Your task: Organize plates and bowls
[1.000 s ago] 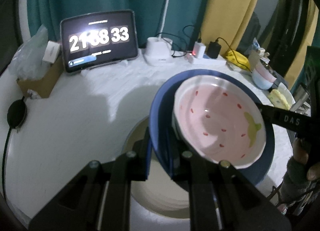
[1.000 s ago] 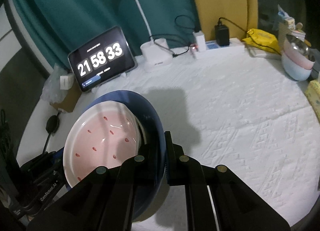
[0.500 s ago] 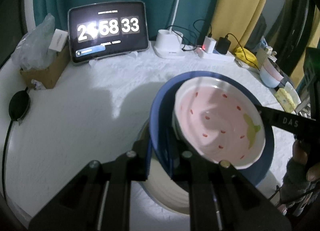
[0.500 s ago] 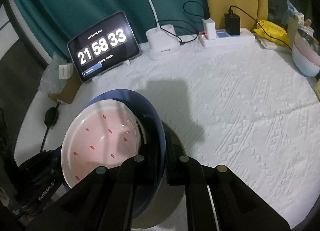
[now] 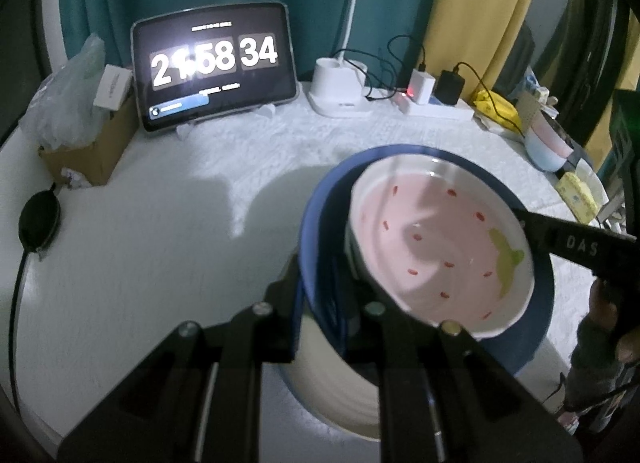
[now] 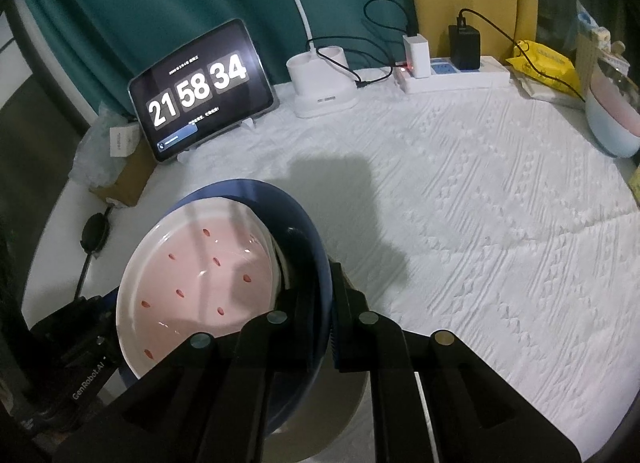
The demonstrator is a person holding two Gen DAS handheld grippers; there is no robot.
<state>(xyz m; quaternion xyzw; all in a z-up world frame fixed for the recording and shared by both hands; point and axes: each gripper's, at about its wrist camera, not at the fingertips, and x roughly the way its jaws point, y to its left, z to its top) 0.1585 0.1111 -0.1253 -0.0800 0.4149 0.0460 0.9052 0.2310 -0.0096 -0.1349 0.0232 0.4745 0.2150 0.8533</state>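
I see left gripper (image 5: pixel 326 295) pinching near rim of round dark-blue ceramic bowl (image 5: pixel 320 223). Right gripper (image 6: pixel 316 299) clamps opposite rim of same bowl (image 6: pixel 308 223). Pink strawberry-pattern ceramic bowl (image 5: pixel 436 243) nested inside blue bowl. Cream round plate (image 5: pixel 336 399) directly beneath blue bowl, on white quilted tablecloth (image 6: pixel 480 203). Tablet clock (image 5: pixel 216 63) well behind blue bowl.

Left tongs (image 5: pixel 320 295) pointed steeply down, jaws clamped on near rim of blue bowl (image 5: pixel 320 231). Right tongs (image 6: pixel 320 291) likewise angled down, jaws pinched on opposite rim of same bowl. Both tongs faced each other across it. Bare fingers (image 5: pixel 600 303) visible behind right tongs.
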